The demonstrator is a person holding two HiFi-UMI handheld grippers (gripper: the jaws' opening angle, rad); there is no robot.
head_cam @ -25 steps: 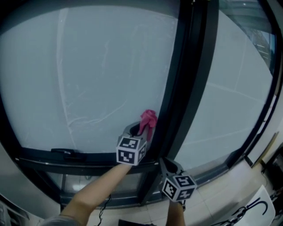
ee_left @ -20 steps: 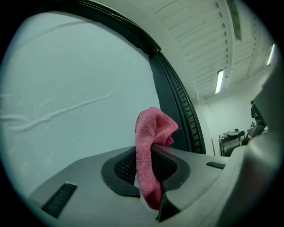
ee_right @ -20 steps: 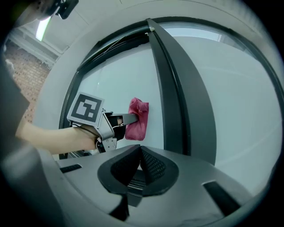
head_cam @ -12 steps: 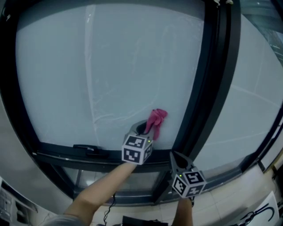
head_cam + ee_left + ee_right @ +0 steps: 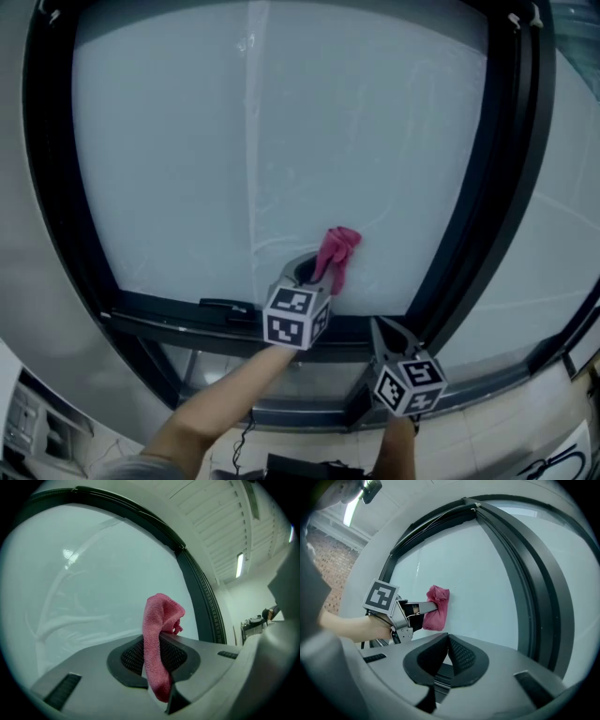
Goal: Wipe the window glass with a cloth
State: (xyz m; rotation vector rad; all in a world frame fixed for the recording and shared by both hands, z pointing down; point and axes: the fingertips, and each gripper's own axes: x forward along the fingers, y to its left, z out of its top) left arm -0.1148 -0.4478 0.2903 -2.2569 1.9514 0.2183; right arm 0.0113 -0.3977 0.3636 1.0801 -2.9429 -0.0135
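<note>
Seemingly mid-wipe: left hand-held gripper [image 5: 314, 272] clamped on a pink terry cloth [image 5: 336, 255], held against the pale, streaked window glass [image 5: 281, 141] near its bottom right corner, beside the black frame upright [image 5: 487, 187]. Right hand-held gripper [image 5: 445, 656] closed, empty, below the sill. Next, probably: firm sweeps across remaining streaks. Indoors, under ceiling strip lights [image 5: 239, 564].

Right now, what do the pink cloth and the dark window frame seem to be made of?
Pink cloth: likely microfibre or terry, matte; its surface shows a fuzzy nap and it droops limply. Window frame: probably painted or coated metal, dark, smooth, faint sheen; plastic can't be ruled out.
</note>
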